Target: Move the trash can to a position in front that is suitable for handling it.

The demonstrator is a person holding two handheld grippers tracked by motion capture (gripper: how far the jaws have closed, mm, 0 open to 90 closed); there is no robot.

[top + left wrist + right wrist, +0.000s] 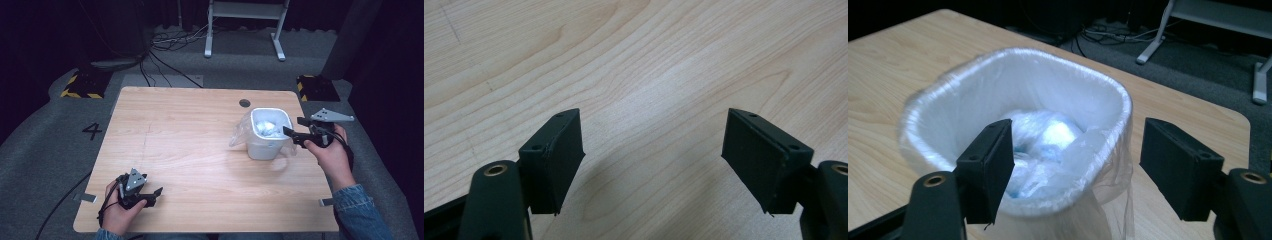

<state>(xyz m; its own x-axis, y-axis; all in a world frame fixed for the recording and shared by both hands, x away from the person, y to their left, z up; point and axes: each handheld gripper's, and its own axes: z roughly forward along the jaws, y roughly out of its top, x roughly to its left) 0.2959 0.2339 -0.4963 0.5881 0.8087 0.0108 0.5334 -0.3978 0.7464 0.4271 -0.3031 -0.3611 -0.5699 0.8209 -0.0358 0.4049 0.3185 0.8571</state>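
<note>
A small white plastic bin point(267, 136) lined with a thin clear bag point(1108, 195) is seen at the table's three o'clock. The right gripper point(295, 129), jaws apart, straddles its rim. The liner is judged flimsy, slippery; the overhanging edge should be pinched.

Bare table point(190, 150) lies open left of the lined bin point(265, 145), the sole obstacle, at the right edge.
</note>
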